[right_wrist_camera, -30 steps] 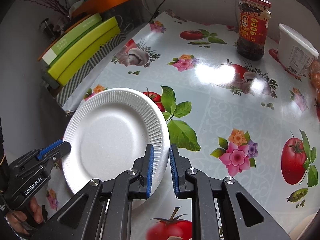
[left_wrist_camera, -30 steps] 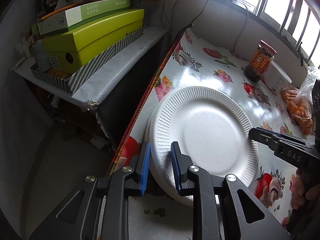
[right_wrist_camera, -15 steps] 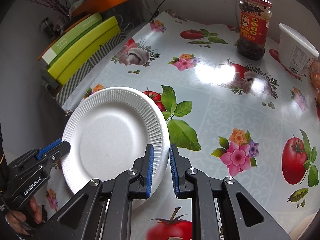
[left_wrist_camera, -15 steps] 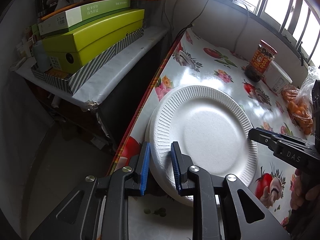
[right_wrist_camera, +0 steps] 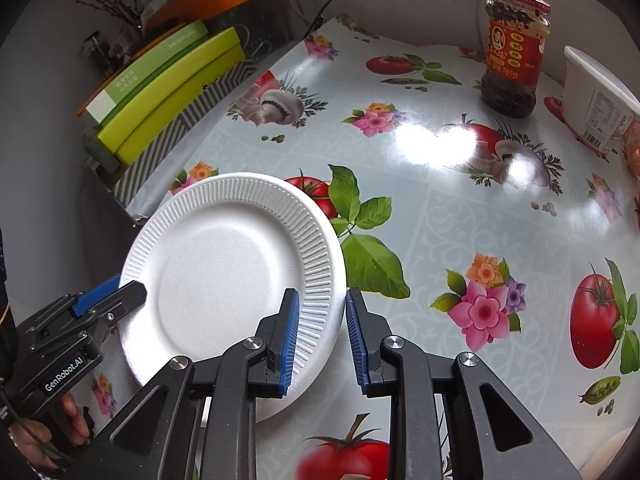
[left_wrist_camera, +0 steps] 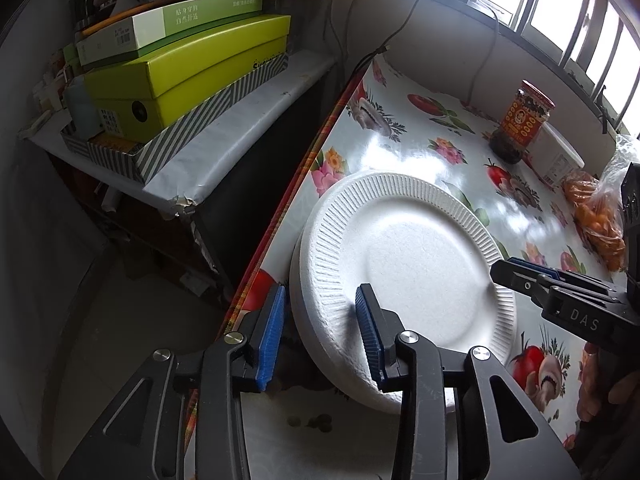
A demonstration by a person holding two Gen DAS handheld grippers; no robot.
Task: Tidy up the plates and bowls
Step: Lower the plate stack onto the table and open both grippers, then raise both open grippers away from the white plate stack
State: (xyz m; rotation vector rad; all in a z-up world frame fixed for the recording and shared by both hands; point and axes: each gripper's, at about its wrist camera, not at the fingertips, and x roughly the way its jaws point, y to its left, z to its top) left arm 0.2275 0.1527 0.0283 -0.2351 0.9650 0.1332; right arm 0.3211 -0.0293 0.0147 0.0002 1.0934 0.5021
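Note:
A stack of white foam plates (left_wrist_camera: 404,272) lies on the flowered tablecloth near the table's left edge; it also shows in the right wrist view (right_wrist_camera: 224,276). My left gripper (left_wrist_camera: 320,336) is open, its blue pads either side of the stack's near rim, apart from it. My right gripper (right_wrist_camera: 320,332) is open too, straddling the rim on the opposite side. Each gripper shows in the other's view: the right one (left_wrist_camera: 560,296), the left one (right_wrist_camera: 80,320).
A chili sauce jar (right_wrist_camera: 512,52) and a white tub (right_wrist_camera: 596,108) stand at the back. A bag of oranges (left_wrist_camera: 600,220) lies at the right. Green boxes (left_wrist_camera: 180,68) sit on a side shelf left of the table edge (left_wrist_camera: 296,184).
Both grippers have opened wider and let go of the plate rim. The plate stack has settled on the table and barely moved.

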